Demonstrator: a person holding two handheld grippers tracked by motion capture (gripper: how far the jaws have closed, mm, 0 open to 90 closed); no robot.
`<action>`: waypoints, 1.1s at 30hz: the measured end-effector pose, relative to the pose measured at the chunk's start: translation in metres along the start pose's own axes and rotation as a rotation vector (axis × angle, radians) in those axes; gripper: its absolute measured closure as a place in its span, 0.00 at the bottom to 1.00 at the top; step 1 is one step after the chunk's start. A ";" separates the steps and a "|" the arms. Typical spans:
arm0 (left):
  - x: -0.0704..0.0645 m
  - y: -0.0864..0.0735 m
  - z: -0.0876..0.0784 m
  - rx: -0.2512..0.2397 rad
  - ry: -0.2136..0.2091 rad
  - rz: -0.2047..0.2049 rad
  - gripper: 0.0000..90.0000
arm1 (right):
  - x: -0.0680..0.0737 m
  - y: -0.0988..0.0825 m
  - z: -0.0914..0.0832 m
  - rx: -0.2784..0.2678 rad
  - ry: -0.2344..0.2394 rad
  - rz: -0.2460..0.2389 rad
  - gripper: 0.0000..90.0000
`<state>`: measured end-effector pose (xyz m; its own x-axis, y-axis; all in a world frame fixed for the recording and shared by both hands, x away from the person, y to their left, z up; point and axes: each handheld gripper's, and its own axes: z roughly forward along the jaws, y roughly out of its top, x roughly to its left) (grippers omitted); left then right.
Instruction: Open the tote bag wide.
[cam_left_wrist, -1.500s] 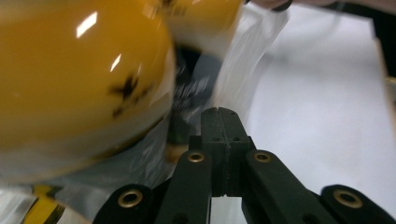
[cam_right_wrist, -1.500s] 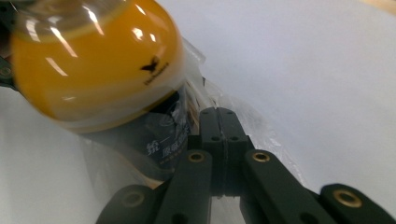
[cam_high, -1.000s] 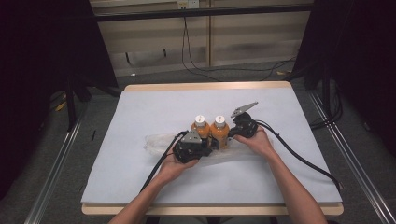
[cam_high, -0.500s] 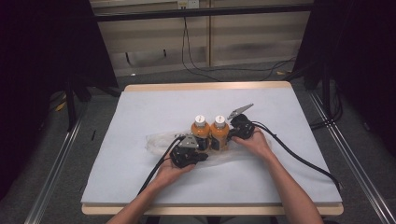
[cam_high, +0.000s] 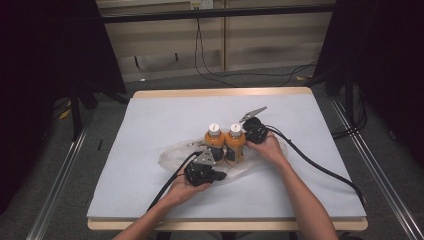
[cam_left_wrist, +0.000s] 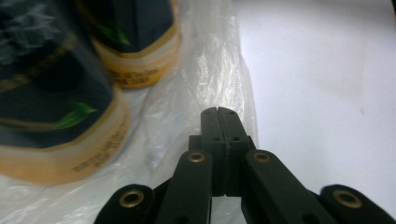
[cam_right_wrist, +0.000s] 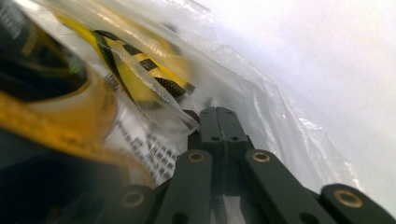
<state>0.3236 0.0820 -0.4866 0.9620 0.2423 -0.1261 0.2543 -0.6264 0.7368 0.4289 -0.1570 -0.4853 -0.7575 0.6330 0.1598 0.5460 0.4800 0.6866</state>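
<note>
The white table (cam_high: 150, 130) carries my clear plastic bag (cam_high: 172, 156), spread mid-table under two upright orange juice bottles (cam_high: 214, 143). The film is thin, slippery, floppy; I'd pinch its edge. My left gripper (cam_left_wrist: 218, 119) and right gripper (cam_right_wrist: 218, 119) are pressed together against film, seemingly nipping it.

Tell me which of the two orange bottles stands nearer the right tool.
The right-hand bottle, next to the right tool; the other bottle stands beyond it, toward the left tool.
</note>
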 end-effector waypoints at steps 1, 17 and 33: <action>-0.001 0.000 0.001 -0.008 -0.006 0.010 1.00 | -0.001 0.001 0.001 -0.001 0.000 0.000 1.00; -0.010 0.002 0.004 -0.006 -0.027 0.039 1.00 | -0.011 0.013 0.015 -0.035 -0.039 0.043 1.00; -0.022 0.003 0.005 0.014 -0.095 0.081 1.00 | -0.020 0.025 0.027 -0.063 -0.130 0.069 1.00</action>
<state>0.3040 0.0717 -0.4849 0.9843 0.1200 -0.1294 0.1764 -0.6514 0.7380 0.4674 -0.1416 -0.4904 -0.6641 0.7383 0.1179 0.5685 0.3961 0.7211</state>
